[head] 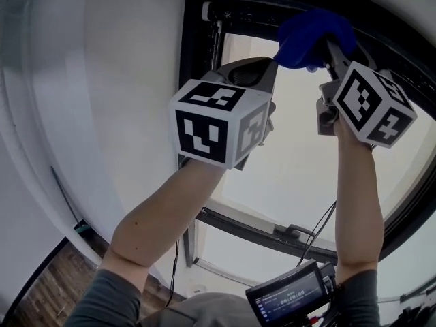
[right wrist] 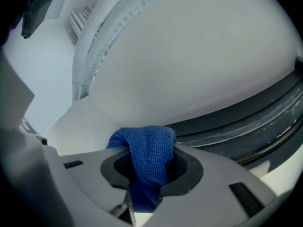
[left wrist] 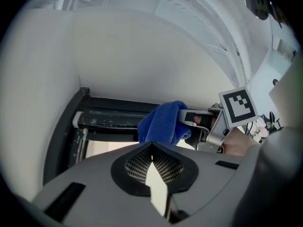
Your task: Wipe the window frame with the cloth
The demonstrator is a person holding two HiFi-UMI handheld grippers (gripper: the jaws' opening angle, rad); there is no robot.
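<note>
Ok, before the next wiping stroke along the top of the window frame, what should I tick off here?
1. Cloth gripped: ok. The right gripper is shut on the blue cloth.
2. Cloth sticks out past the jaws: ok, a wad bulges beyond them.
3. Cloth up at the top rail of the window frame: ok, the left gripper view shows it level with the dark rail.
4. Cloth pressing on the rail: cannot tell, no view shows the contact.
5. Left gripper out of the way: ok, shut and empty, held beside and below the cloth.
</note>
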